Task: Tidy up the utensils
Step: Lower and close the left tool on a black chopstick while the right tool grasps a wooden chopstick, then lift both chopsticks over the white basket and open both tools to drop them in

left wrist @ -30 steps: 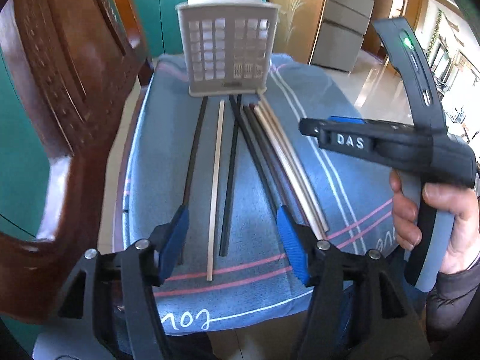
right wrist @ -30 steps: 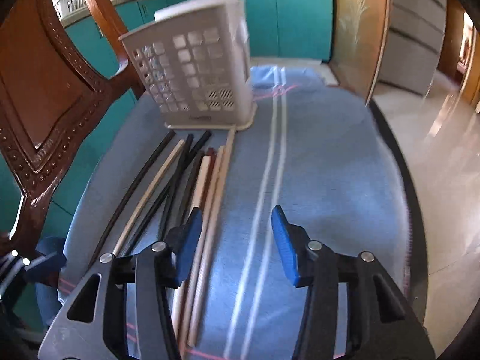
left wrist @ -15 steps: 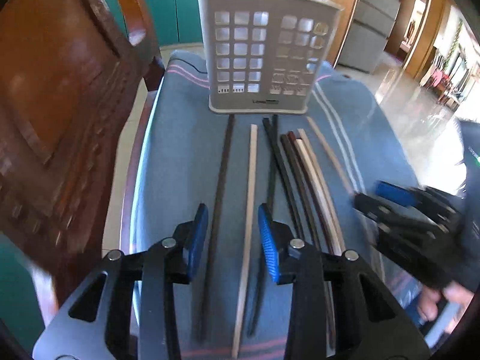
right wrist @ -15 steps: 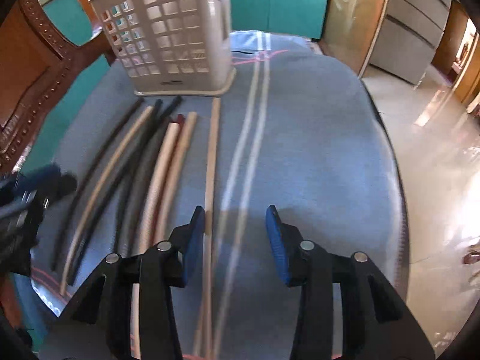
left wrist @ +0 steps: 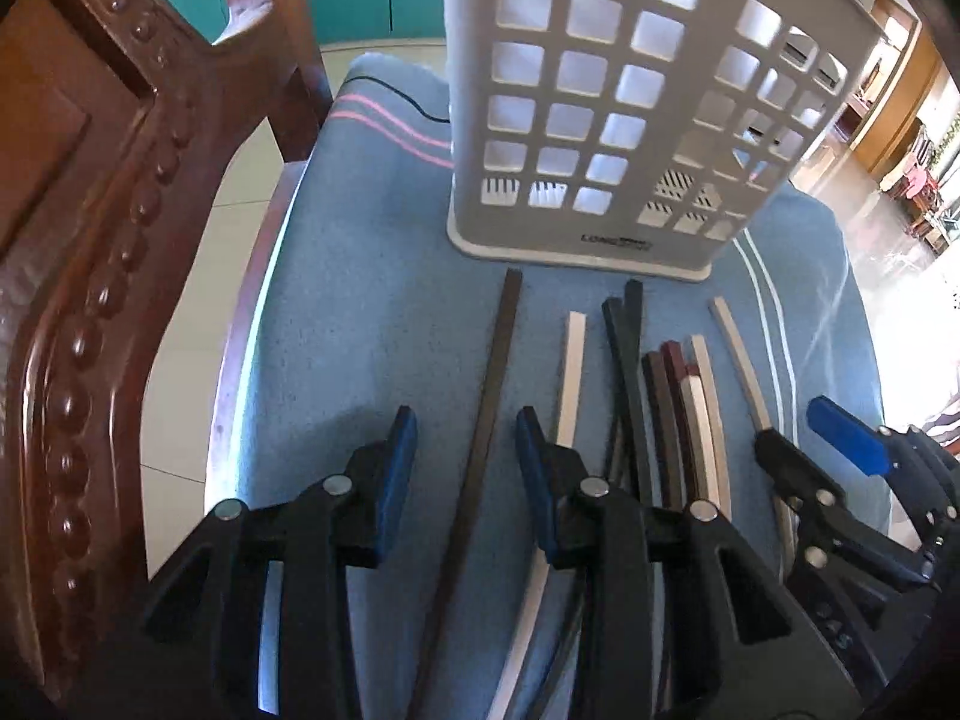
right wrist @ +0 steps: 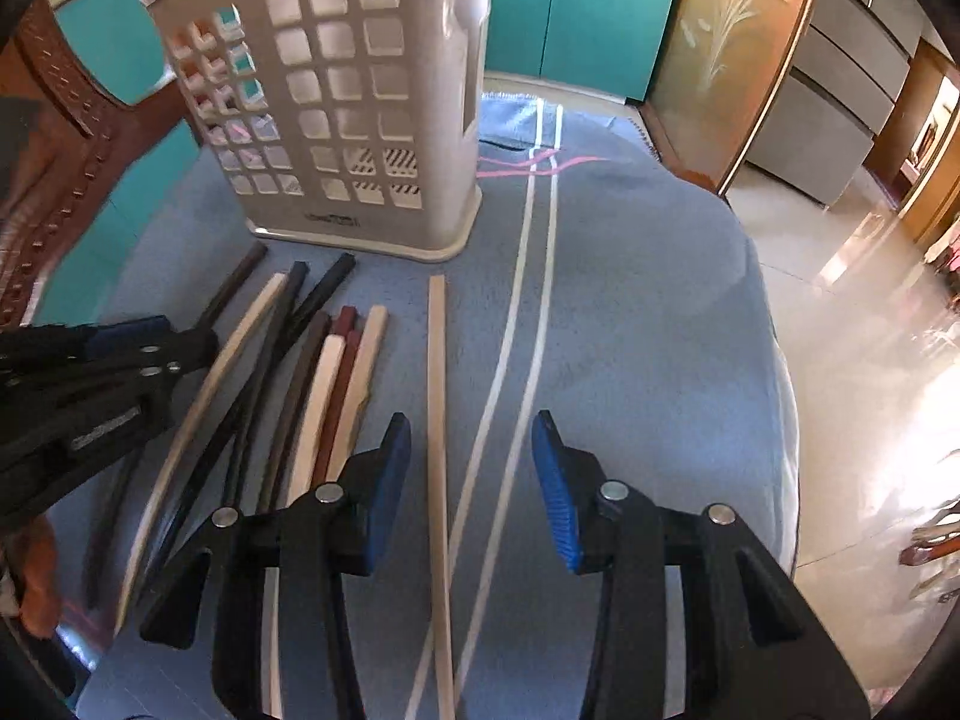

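The left gripper [left wrist: 462,456] straddles a dark brown chopstick [left wrist: 489,420], jaws partly open, pads clear of it. The right gripper [right wrist: 471,468], likewise part-open, brackets a light wooden chopstick [right wrist: 438,420] untouched. Both sticks lie on the blue cloth [right wrist: 630,300] before the upright white utensil basket [left wrist: 600,102].

furniture: carved brown wooden chair [left wrist: 90,312] at left | back wall: teal cabinets [right wrist: 576,6] | right: grey drawer units [right wrist: 840,90], wood-framed frosted panel [right wrist: 720,42] | floor: glossy pale tiles [right wrist: 852,324], strong sun glare
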A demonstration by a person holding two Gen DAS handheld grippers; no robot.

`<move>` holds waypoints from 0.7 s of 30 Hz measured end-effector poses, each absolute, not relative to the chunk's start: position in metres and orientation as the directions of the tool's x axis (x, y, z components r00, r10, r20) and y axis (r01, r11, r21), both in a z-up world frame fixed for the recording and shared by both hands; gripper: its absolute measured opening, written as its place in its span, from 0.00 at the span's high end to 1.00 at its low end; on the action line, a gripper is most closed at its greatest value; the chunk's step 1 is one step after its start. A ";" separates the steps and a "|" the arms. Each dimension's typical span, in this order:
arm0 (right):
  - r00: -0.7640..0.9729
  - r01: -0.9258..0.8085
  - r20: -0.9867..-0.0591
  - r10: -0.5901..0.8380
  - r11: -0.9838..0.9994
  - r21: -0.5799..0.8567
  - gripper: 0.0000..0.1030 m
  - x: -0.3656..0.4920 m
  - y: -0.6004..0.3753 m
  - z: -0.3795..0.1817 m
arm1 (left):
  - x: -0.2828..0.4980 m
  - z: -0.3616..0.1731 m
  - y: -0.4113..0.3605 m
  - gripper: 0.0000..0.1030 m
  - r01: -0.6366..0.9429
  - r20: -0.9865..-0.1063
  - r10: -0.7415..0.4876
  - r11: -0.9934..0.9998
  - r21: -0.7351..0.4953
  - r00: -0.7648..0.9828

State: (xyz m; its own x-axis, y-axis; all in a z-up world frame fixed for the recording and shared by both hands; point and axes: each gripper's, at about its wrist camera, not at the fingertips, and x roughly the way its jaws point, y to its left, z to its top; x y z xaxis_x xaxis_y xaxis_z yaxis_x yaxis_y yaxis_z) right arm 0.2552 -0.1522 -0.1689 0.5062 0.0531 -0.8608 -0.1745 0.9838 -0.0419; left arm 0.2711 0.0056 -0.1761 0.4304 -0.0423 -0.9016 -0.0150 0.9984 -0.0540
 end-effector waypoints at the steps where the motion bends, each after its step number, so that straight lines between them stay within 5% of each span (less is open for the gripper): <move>1: 0.501 -0.172 -0.864 0.045 0.984 -0.048 0.60 0.260 -0.150 -0.172 | 0.277 -0.178 0.005 0.66 -0.020 -0.902 -0.033 0.999 -0.046 0.430; 8: 0.497 -0.183 -0.865 0.065 0.983 -0.032 0.60 0.286 -0.146 -0.176 | 0.293 -0.178 -0.007 0.63 -0.015 -0.901 0.022 1.000 0.017 0.434; 10: 0.496 -0.201 -0.865 0.082 0.979 -0.022 0.75 0.287 -0.146 -0.176 | 0.292 -0.177 -0.011 0.67 -0.003 -0.902 0.010 1.000 0.010 0.432; 13: 0.482 -0.223 -0.869 0.111 0.975 0.001 0.94 0.283 -0.146 -0.175 | 0.275 -0.176 -0.017 0.87 0.019 -0.904 -0.007 1.000 0.002 0.428; 21: 0.538 -0.225 -0.806 0.245 0.964 0.143 0.94 0.243 -0.170 -0.145 | 0.252 -0.152 -0.018 0.93 0.031 -0.873 -0.051 0.999 -0.041 0.485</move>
